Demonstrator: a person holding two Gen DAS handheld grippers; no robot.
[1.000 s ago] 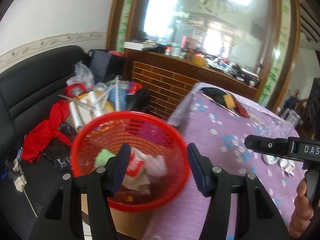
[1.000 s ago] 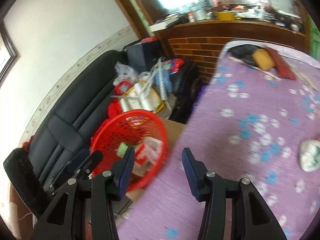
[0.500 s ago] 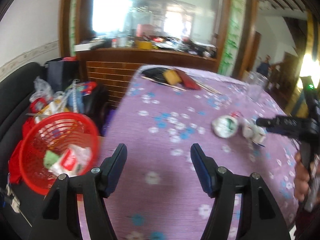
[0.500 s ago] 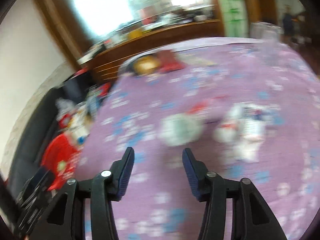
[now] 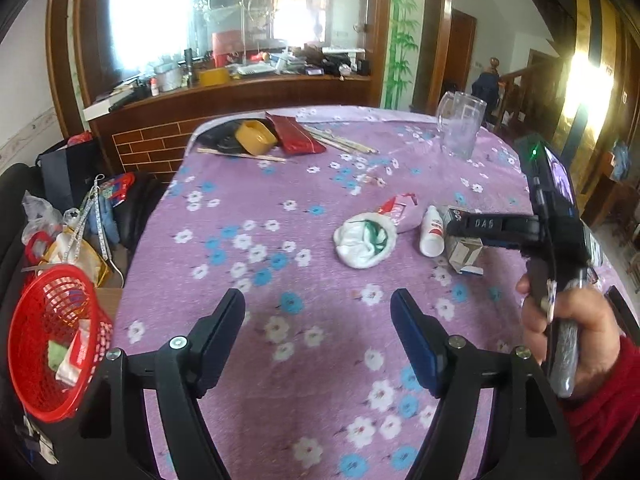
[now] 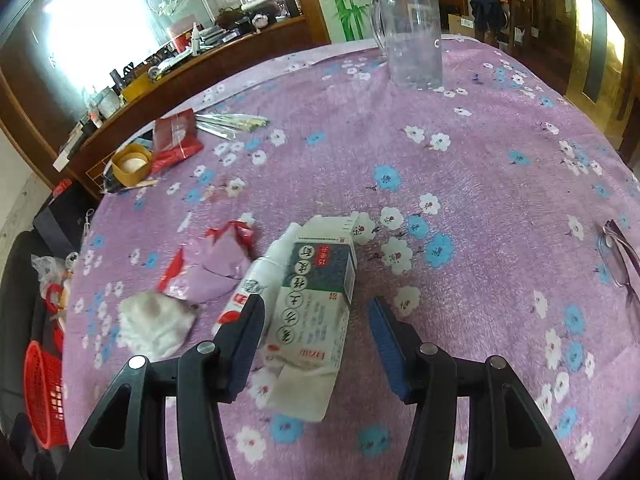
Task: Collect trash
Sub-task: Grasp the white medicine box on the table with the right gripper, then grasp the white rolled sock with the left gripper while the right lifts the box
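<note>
Trash lies in a cluster on the purple flowered tablecloth (image 5: 248, 184): a white crumpled wad (image 5: 365, 242), a red and lilac wrapper (image 5: 404, 212), a small white bottle (image 5: 432, 236) and a printed carton (image 5: 464, 252). My left gripper (image 5: 320, 320) hovers short of the wad, its jaws opening with nothing between them. My right gripper (image 6: 316, 320) stands open low over the carton (image 6: 316, 300), which lies between its fingers without the pads pressing on it. The bottle (image 6: 260, 280) lies beside its left finger. In the left wrist view the right gripper (image 5: 460, 226) shows side-on, held by a hand (image 5: 568, 328).
A red mesh basket (image 5: 52, 344) with trash in it sits off the table's left edge by a cluttered black sofa. At the far side stand a clear glass mug (image 6: 412, 36), a yellow bowl (image 6: 130, 164), a red packet (image 6: 176, 136) and chopsticks (image 6: 232, 122). Spectacles (image 6: 620, 256) lie at the right.
Both grippers have swung away from the red basket and across the table to the trash cluster. The left jaws stand wider. The right gripper now hangs low over the carton.
</note>
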